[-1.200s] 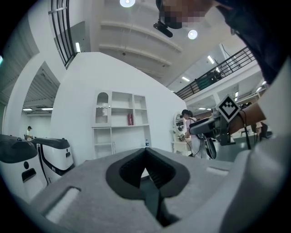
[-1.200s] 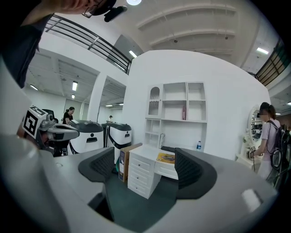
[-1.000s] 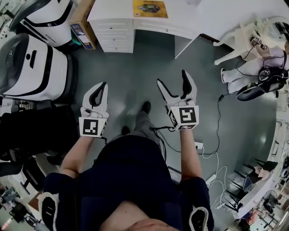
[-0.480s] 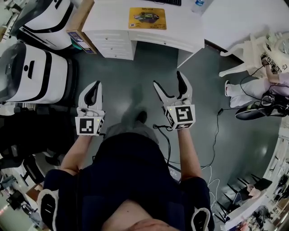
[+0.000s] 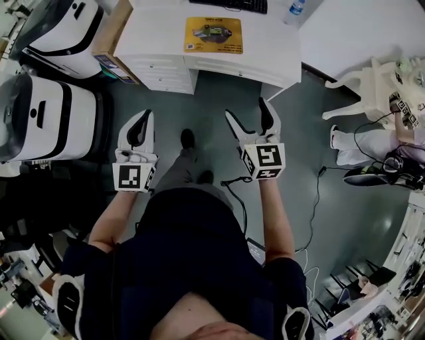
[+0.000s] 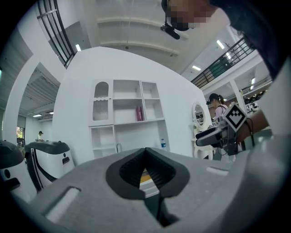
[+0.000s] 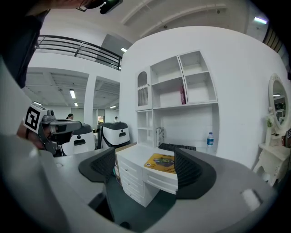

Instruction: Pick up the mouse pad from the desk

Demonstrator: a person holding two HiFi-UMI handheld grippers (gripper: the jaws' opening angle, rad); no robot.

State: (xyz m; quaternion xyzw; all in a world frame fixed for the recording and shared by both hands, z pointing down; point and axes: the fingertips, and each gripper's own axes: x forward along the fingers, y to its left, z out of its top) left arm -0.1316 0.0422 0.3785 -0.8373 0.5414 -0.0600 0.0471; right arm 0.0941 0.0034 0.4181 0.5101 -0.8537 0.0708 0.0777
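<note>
A yellow mouse pad [image 5: 214, 34] with a dark picture lies flat on the white desk [image 5: 153, 36], well ahead of both grippers; the right gripper view shows the mouse pad [image 7: 163, 162] between its jaws, far off. My right gripper [image 5: 251, 118] is held above the floor with its jaws wide apart and empty. My left gripper [image 5: 139, 126] is level with it at the left, its jaws pressed together on nothing; in its own view a sliver of the yellow mouse pad [image 6: 145, 177] shows through the slit.
A black keyboard [image 5: 229, 4] and a water bottle [image 5: 295, 8] sit at the desk's back. White-and-black machines [image 5: 46, 113] stand left, with a cardboard box [image 5: 109, 36] by the desk drawers [image 5: 166, 74]. A white chair [image 5: 362, 86] and cables [image 5: 315, 192] lie right.
The person has walked toward the desk: desk and mouse pad have come further into view and nearer. Both grippers keep their poses, left shut, right open.
</note>
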